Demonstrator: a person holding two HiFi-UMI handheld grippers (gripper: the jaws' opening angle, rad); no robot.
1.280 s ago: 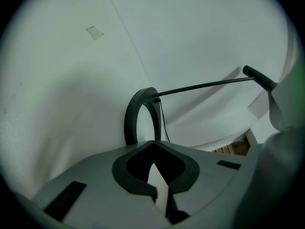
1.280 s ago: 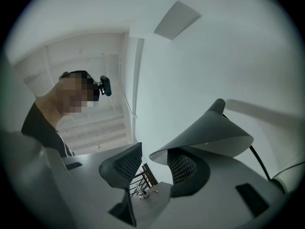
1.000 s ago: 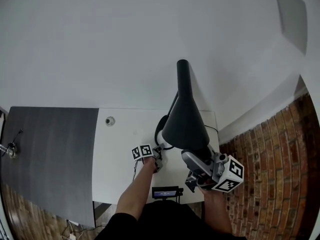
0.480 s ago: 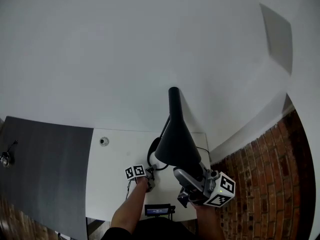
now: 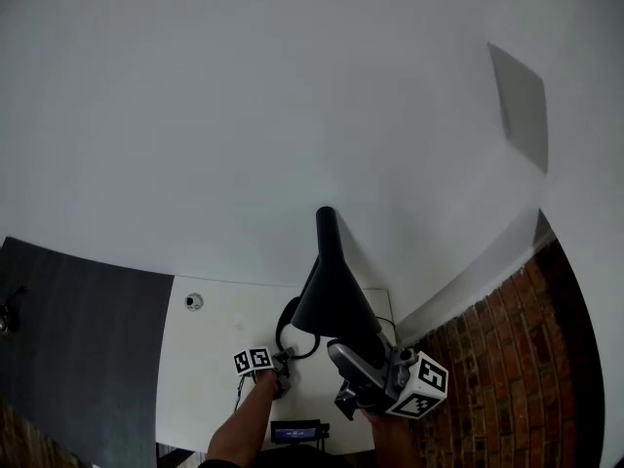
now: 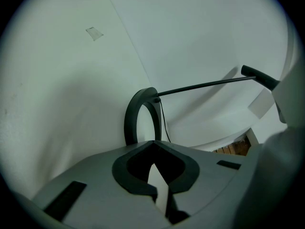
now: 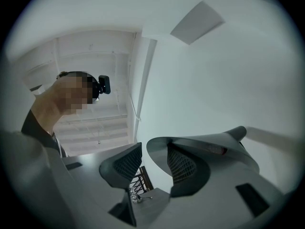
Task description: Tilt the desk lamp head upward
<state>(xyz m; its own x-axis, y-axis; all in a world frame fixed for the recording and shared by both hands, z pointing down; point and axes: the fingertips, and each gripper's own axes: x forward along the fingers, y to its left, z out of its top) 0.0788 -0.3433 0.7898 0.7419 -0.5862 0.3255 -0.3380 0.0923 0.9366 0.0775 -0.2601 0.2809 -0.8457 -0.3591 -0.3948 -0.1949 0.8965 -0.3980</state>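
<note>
Your right gripper (image 5: 349,378) has its jaws apart, one jaw just beside the rim of the lamp head (image 5: 331,298), high over the desk (image 5: 210,359); your left gripper (image 5: 282,371), jaws together, is near the base (image 5: 292,328). The head is probably light but its joint stiff: push at the rim

Matt black, smooth lamp (image 5: 336,295). Plain white, smooth matt desk (image 5: 210,349) and wall (image 5: 244,115). Dark matt panel (image 5: 78,339). Rough red brick (image 5: 507,359). Matt grey plastic jaws, cross-hatched pads (image 7: 183,168).
</note>
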